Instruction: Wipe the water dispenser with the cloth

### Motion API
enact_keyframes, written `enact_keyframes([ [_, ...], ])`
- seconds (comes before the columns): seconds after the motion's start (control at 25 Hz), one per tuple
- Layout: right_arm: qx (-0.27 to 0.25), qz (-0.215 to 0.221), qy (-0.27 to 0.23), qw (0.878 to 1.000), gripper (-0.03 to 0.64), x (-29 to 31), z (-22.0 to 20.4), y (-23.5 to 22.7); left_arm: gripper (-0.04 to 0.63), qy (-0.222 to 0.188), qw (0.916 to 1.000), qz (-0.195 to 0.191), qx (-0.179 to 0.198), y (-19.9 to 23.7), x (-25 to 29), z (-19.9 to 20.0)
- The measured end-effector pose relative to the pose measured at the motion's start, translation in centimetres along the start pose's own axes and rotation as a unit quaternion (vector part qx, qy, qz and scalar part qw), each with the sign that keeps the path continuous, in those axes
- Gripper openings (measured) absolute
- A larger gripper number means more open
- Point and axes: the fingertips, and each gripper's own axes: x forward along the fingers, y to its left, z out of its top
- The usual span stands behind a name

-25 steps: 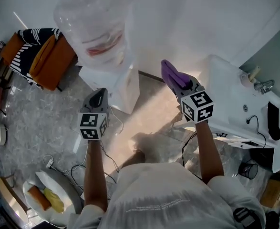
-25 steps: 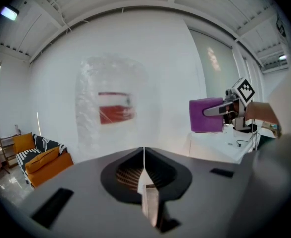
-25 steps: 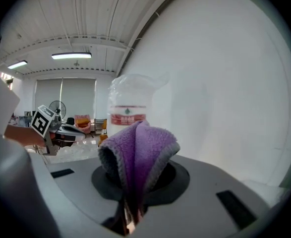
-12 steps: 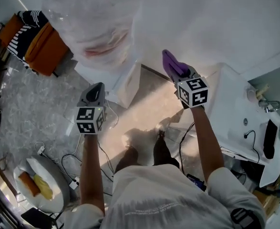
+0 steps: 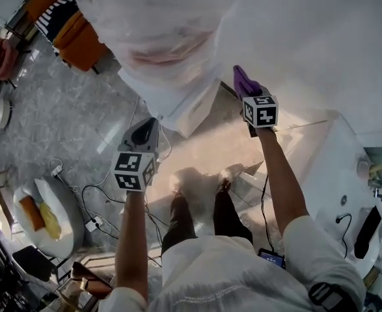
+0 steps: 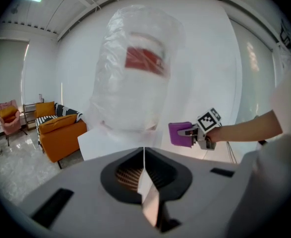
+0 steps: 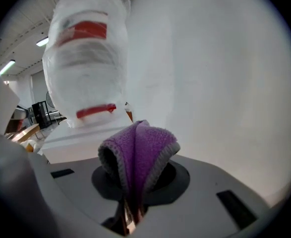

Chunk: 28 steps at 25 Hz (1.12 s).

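Observation:
The white water dispenser stands against the wall, its big bottle wrapped in clear plastic. Both gripper views show the bottle straight ahead. My right gripper is shut on a folded purple cloth, held up just right of the dispenser, apart from it. The cloth pokes out beyond the marker cube. My left gripper is shut with nothing in it, lower, in front of the dispenser body. The left gripper view also catches the right gripper with the cloth.
An orange sofa with a striped cushion stands at far left. Cables and a power strip lie on the marbled floor. A round tray with food sits at lower left. A white sink is at right.
I have stepped closer to the dispenser; it now fills the upper view. Both grippers have risen toward it, the right one still holding the cloth.

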Motion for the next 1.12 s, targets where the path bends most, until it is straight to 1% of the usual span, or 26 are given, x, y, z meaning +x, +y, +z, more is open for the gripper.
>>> enact_keyframes([
  [0.08,0.007,-0.008,0.01,1.0,0.055,2.5,-0.8,0.0,0.018,0.008,1.0,0.0,0.002,0.3,0.3,-0.9],
  [0.16,0.025,-0.014,0.02,0.999,0.055,4.5,-1.5,0.3,0.018,0.013,0.9999,0.001,0.001,0.6,0.4,-1.6],
  [0.24,0.03,-0.006,0.027,0.999,0.055,5.7,-1.8,1.4,0.018,0.016,0.9999,0.001,0.0,0.8,0.5,-2.0],
  [0.4,-0.002,0.027,0.031,0.999,0.055,6.6,-1.5,5.6,0.018,0.018,0.9998,0.0,0.001,1.0,0.8,-2.0],
  [0.6,-0.014,0.027,0.032,0.999,0.055,6.0,-2.2,8.7,0.018,0.017,0.9998,-0.005,0.009,1.5,0.8,-1.7],
  [0.84,-0.029,0.082,0.027,0.996,0.055,4.9,-4.0,13.3,0.018,0.016,0.9999,-0.003,-0.001,2.2,1.5,-1.8],
  [0.96,-0.036,0.123,0.026,0.991,0.055,4.2,-4.9,15.3,0.018,0.025,0.9997,-0.006,0.002,1.9,1.8,-1.9],
  [1.12,-0.05,0.165,0.029,0.985,0.055,3.0,-6.0,17.7,0.018,0.023,0.9997,-0.004,0.001,1.3,2.2,-2.2],
])
